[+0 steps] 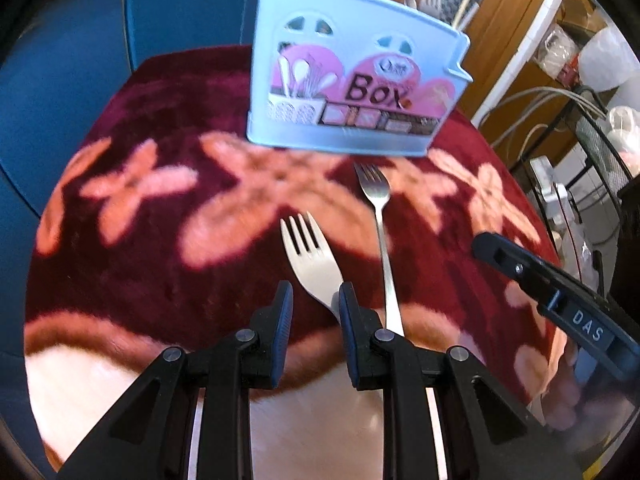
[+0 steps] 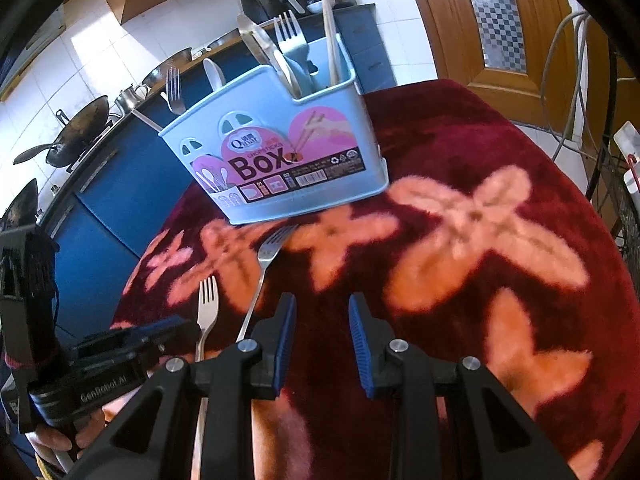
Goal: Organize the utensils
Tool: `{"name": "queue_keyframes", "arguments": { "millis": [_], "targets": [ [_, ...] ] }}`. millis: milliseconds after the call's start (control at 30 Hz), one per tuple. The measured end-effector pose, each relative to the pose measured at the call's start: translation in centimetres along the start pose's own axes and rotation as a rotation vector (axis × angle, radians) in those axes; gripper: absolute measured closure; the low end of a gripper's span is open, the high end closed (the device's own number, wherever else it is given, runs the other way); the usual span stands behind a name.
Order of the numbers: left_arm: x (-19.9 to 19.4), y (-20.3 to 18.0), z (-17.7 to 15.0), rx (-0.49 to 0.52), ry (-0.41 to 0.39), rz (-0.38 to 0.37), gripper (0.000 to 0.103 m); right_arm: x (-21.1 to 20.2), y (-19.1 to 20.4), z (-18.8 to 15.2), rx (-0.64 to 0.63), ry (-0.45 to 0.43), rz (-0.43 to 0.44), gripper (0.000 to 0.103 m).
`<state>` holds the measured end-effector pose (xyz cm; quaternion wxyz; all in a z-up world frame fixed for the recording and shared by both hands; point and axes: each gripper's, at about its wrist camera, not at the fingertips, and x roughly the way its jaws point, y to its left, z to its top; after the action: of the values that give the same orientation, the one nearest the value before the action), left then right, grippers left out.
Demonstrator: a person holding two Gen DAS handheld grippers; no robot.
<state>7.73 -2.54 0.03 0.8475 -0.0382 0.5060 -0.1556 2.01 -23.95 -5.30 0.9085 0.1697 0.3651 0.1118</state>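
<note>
Kitchen setting: blue cabinets, a counter with woks and pans, a wooden door behind. Work surface is a table under a dark red plush cloth [image 2: 460, 140] with pink flower pattern.

Straight ahead of both claws, at the far side of the cloth, stands the light blue utensil box [image 1: 352, 76]. It already holds a fork, spoons and chopsticks, upright in its compartments, as the right wrist view shows.

Two items remain on the cloth. The wide fork [image 1: 308, 256] lies just ahead of the left gripper [image 1: 314, 296], tines toward the box; its neck passes under or beside that claw's right finger. The slim fork [image 1: 380, 232] lies just right of the left claw, tines close to the box base.

Left gripper: fingers spread, holding nothing. Contact with the wide fork cannot be confirmed.

Right gripper [image 2: 322, 312]: fingers spread, empty, above bare cloth; both forks lie to its left.

Assessment: task partly complete. Two forks are outstanding; the wide fork appears the likelier next pick.
</note>
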Motion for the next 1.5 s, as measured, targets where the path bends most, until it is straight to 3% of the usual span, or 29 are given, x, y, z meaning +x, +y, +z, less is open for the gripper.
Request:
{"name": "queue_keyframes", "arguments": {
  "millis": [267,433,800,1300,1500],
  "targets": [
    [0.9,-0.9,-0.4,0.026,0.011,0.016,0.078,-0.2,-0.6,-0.2,0.012,0.0,0.001,0.073],
    [0.8,-0.4,-0.3,0.011,-0.017,0.011,0.09,0.0,-0.4,-0.2,0.008,0.006,0.002,0.073],
    [-1.3,1.9,1.3,-0.041,-0.165,0.032,0.092,1.8,1.5,0.4,-0.034,0.05,0.017,0.072],
    [-2.3,5.1,2.7,-0.1,-0.262,0.03,0.092,7.2,4.5,2.8,-0.06,0.132,0.024,0.072],
    [-2.5,5.3,2.8,-0.1,-0.285,0.014,0.092,9.0,4.2,4.0,-0.033,0.147,0.066,0.072]
  ]
}}
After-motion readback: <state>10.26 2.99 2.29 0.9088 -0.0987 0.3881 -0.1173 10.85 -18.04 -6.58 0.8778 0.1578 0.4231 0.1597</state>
